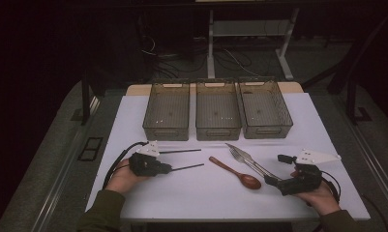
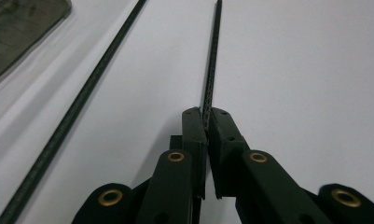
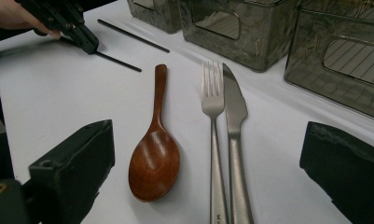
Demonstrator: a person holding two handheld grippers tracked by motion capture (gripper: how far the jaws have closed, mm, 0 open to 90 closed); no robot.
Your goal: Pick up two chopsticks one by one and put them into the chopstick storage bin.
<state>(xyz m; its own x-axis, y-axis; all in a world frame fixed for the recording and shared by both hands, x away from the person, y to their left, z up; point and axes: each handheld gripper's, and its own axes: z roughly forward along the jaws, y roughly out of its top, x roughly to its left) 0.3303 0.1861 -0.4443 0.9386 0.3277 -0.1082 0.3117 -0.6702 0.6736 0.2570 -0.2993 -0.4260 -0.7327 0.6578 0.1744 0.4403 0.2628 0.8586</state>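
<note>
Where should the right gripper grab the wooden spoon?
Grip the wooden spoon on its thin straight handle, coming from above with the fingers on either side. The spoon lies flat, its bowl is wide and rounded, and the fork lies close beside it.

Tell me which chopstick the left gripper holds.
The near chopstick, clamped in the left gripper; the far chopstick lies free beside the bins.
</note>
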